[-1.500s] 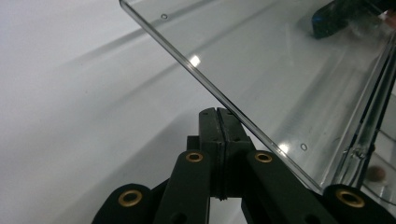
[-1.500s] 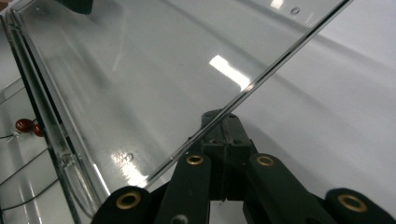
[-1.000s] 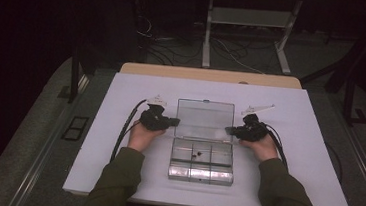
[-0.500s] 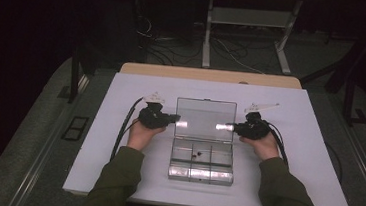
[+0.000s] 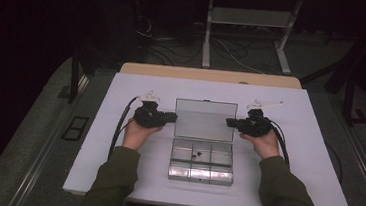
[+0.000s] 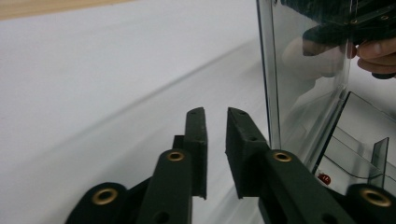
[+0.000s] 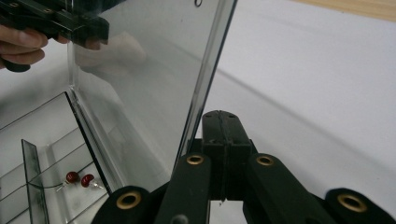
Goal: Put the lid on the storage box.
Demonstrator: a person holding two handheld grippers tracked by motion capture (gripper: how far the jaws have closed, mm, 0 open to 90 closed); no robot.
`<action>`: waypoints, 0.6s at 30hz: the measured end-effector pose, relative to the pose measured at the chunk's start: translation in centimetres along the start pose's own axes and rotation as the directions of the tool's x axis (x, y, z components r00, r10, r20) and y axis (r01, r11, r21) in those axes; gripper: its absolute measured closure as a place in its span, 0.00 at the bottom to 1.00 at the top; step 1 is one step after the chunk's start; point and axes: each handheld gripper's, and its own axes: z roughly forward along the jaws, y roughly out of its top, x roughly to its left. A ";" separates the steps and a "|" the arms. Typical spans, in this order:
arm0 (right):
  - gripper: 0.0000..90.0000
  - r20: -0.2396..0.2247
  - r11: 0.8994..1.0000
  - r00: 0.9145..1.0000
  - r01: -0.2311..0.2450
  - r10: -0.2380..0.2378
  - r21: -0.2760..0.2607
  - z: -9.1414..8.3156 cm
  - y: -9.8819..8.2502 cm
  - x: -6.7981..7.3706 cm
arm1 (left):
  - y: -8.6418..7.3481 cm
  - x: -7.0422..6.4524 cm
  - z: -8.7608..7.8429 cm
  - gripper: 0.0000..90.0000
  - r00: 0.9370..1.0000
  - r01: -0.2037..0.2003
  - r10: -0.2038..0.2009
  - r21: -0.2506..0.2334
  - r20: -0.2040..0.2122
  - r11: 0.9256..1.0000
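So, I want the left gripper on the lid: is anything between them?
Nothing visible. The left gripper, whose jaws have just been opening with nothing between them, sits right beside the edge of the upright clear lid, over bare white table.

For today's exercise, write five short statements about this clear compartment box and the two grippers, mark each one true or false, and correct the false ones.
1. The lid of the clear box stands open and upright. True.
2. The left gripper clamps the lid's edge. False: its jaws have just been opening, a narrow gap shows between them, and the lid stands beside them.
3. The right gripper has its jaws pressed together. True.
4. Small red parts lie in one compartment. True.
5. The box rests on bare wood. False: it sits on the white table cover.
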 end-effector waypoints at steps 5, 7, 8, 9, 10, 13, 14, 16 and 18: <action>0.99 0.001 1.000 1.000 0.007 -0.007 -0.013 -0.2 0.2 0.1 | 0.0 -0.2 -1.2 0.75 1.000 -0.002 0.002 -0.002 0.003 1.000; 0.99 0.001 1.000 1.000 0.006 -0.006 -0.013 -0.3 0.2 0.2 | -0.1 -0.4 -1.7 0.72 1.000 -0.002 0.002 0.000 0.003 1.000; 0.99 0.001 1.000 1.000 0.008 -0.008 -0.014 -0.3 0.2 0.3 | -0.1 -0.5 -1.9 0.71 1.000 0.002 -0.002 0.003 0.002 1.000; 0.99 0.001 1.000 1.000 0.013 -0.013 -0.015 -0.4 0.2 0.3 | -0.2 -0.5 -2.1 0.69 1.000 -0.001 0.001 0.004 0.005 1.000; 0.99 0.002 1.000 1.000 0.012 -0.012 -0.015 -0.4 0.3 0.3 | -0.2 -0.6 -2.3 0.68 1.000 -0.001 0.001 0.002 0.006 1.000; 0.99 0.002 1.000 1.000 0.010 -0.010 -0.017 -0.5 0.3 0.4 | -0.3 -1.0 -2.8 0.66 1.000 -0.009 0.009 0.008 0.026 1.000; 0.99 0.001 1.000 1.000 0.013 -0.013 -0.020 -0.5 0.3 0.5 | -0.2 -1.2 -2.9 0.65 0.999 -0.016 0.016 0.008 0.034 1.000; 0.99 0.003 1.000 1.000 0.019 -0.019 -0.021 -0.7 0.4 0.6 | -0.1 -1.5 -2.9 0.65 0.998 -0.020 0.020 -0.004 0.052 1.000; 0.99 0.006 0.999 1.000 0.024 -0.024 -0.026 -0.8 0.4 0.7 | 0.0 -1.8 -2.8 0.65 0.997 -0.022 0.023 -0.012 0.068 1.000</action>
